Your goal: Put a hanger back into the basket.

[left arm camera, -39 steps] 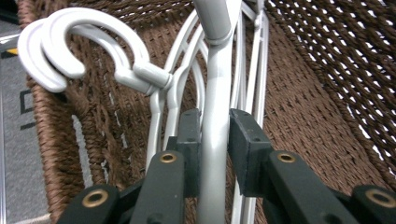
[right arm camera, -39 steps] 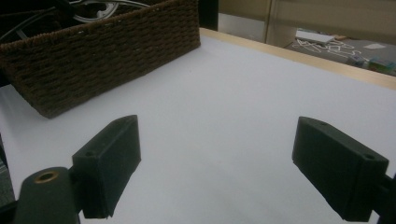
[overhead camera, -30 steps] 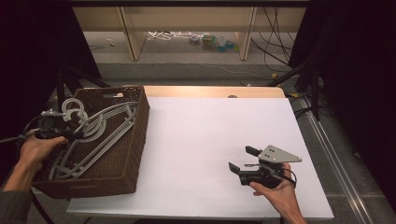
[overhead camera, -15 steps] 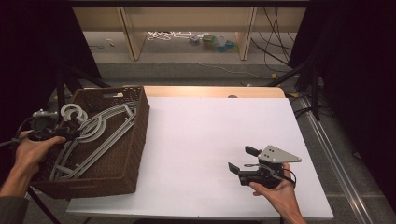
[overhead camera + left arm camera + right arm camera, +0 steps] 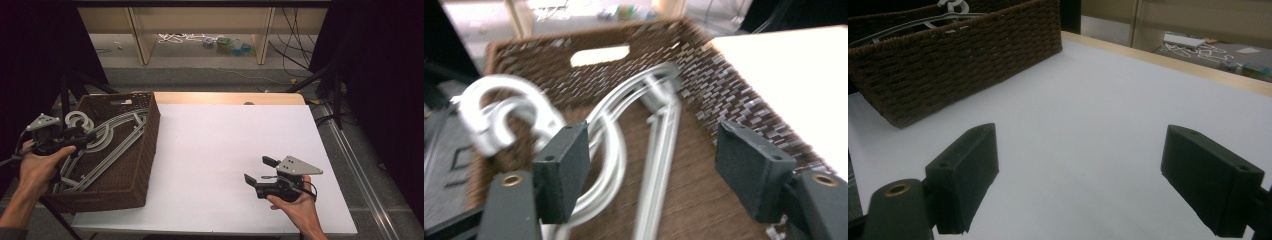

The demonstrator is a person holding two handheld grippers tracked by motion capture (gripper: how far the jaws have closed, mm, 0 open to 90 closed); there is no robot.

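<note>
Grey plastic clothes hangers [image 5: 107, 142] are stacked in the brown woven wicker basket [image 5: 131, 187] at the table's left, long axes running diagonally, hooks toward the far-left corner. Left gripper [image 5: 80, 136] jaws just opened above them, nothing gripped. Right gripper [image 5: 257, 170] held released over the white tabletop [image 5: 215, 145]

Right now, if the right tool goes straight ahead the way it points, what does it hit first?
Probably the wicker basket. The right tool, jaws open and empty, points left across the bare white table toward the basket's side wall. Nothing lies between; depth is hard to judge.
</note>
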